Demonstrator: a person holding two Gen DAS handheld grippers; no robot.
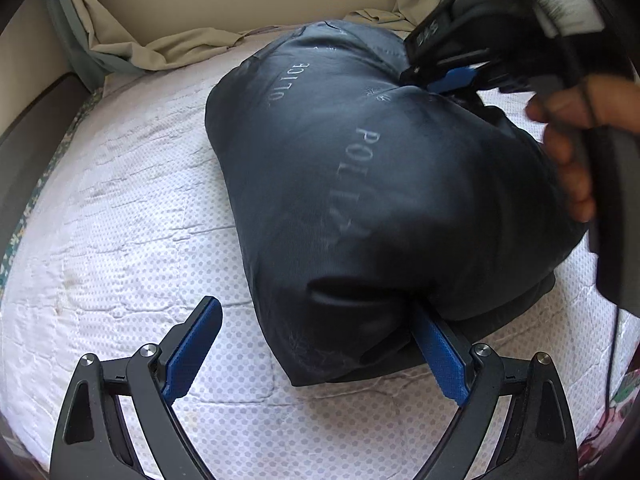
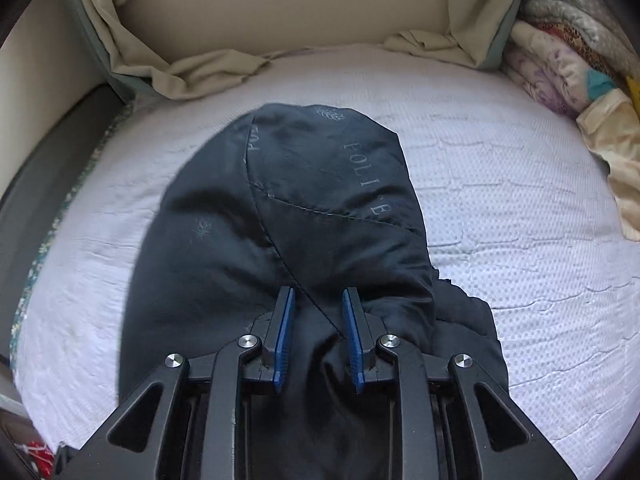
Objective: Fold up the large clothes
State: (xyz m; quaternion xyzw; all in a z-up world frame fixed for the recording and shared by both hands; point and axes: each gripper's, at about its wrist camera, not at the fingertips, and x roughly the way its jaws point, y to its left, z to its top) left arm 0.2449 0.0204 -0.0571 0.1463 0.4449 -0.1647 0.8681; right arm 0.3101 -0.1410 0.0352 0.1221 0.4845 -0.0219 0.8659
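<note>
A dark navy padded jacket (image 1: pixel 360 184) with pale lettering lies bunched and partly folded on a white quilted mattress (image 1: pixel 120 208). My left gripper (image 1: pixel 316 312) is open wide at the jacket's near end; its right finger touches the fabric's edge and its left finger is over bare mattress. My right gripper (image 2: pixel 318 300) is shut on a thick fold of the jacket (image 2: pixel 288 208), with fabric filling the gap between the blue pads. The right gripper also shows in the left wrist view (image 1: pixel 444 76), at the jacket's far right, with the person's hand behind it.
A beige sheet (image 2: pixel 192 72) is crumpled along the wall at the far edge of the mattress (image 2: pixel 520 220). A pile of folded bedding and clothes (image 2: pixel 572 72) sits at the far right. The bed's dark left edge (image 1: pixel 32 128) runs along the left.
</note>
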